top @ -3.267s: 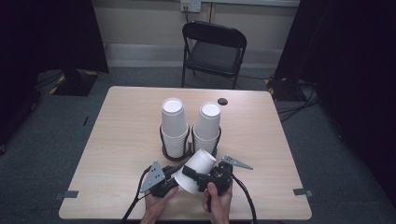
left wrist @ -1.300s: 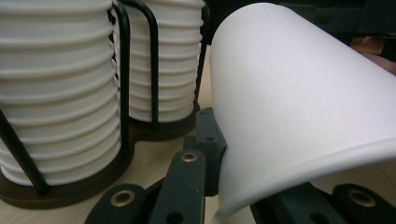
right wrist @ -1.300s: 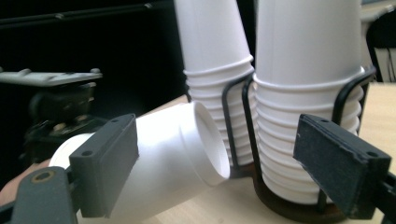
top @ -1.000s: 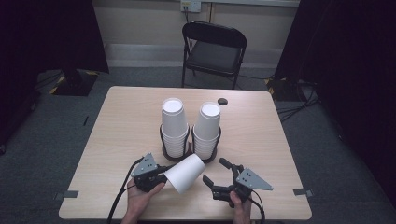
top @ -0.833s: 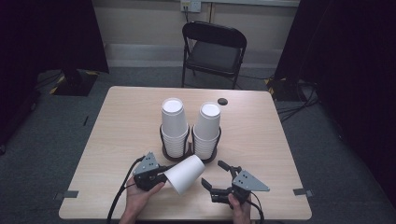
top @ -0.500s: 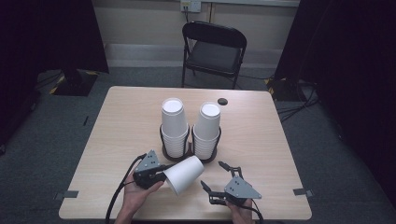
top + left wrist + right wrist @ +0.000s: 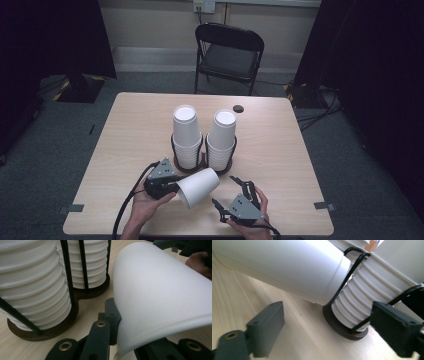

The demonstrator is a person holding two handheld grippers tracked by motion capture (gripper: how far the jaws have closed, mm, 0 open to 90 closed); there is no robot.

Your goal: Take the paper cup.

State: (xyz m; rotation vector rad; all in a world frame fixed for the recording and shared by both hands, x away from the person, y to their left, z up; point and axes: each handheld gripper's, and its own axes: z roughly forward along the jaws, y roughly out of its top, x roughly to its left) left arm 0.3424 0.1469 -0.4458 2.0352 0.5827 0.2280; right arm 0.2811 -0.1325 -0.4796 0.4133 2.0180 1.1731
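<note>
Nearest the person, the left hand-held gripper (image 7: 165, 186) is clenched on the rim of a single white paper cup (image 7: 198, 187), pinching the cup wall between its jaws. The cup lies tilted, almost on its side, just above the desk (image 7: 125, 130). Its long axis runs from the rim at the person's side toward its closed base, which points away and to the right, at the racks. The right hand-held gripper (image 7: 231, 192) rests low on the desk just right of the cup, released, with nothing between its jaws. In the right gripper view the cup (image 7: 279, 267) passes above and ahead of those jaws, so the cup lies up and to the left of that tool. The left hand already holds it, and the right is the free one.

Beyond stand two stacks of white cups (image 7: 186, 135) in a dark wire holder (image 7: 200, 165), mouths down. A small dark round object (image 7: 238, 108), perhaps a cap, sits farther back. No writing or brand can be read on the cups.
</note>
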